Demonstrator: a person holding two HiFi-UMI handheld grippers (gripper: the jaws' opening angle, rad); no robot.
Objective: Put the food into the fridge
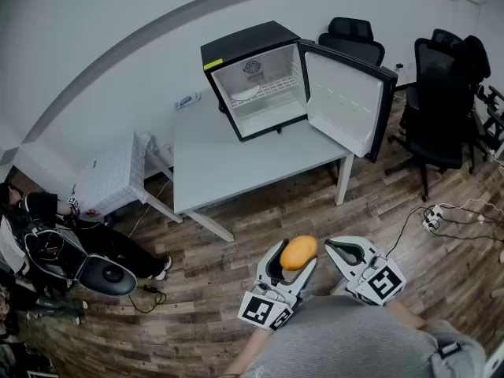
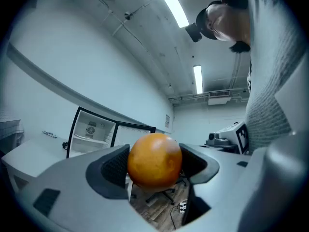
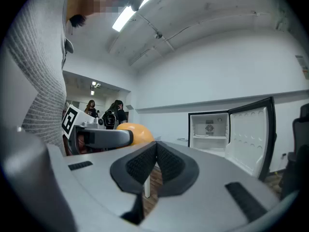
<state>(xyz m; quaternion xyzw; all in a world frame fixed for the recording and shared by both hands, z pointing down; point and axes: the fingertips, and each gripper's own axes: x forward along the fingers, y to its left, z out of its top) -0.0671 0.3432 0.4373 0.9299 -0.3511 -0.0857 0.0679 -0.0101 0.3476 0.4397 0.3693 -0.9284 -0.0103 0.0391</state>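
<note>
1 orange: left gripper is gripping it level between its fingers, ready for the far fridge standing open on the counter. Right gripper: fingers closed, empty, waiting alongside.

The head camera sits high above and behind the left gripper and the right gripper and looks down, with the fridge far in front of them. Each gripper camera sits close behind its own jaws and looks level along them. All three see the open fridge ahead and the orange fruit in the left gripper.
</note>
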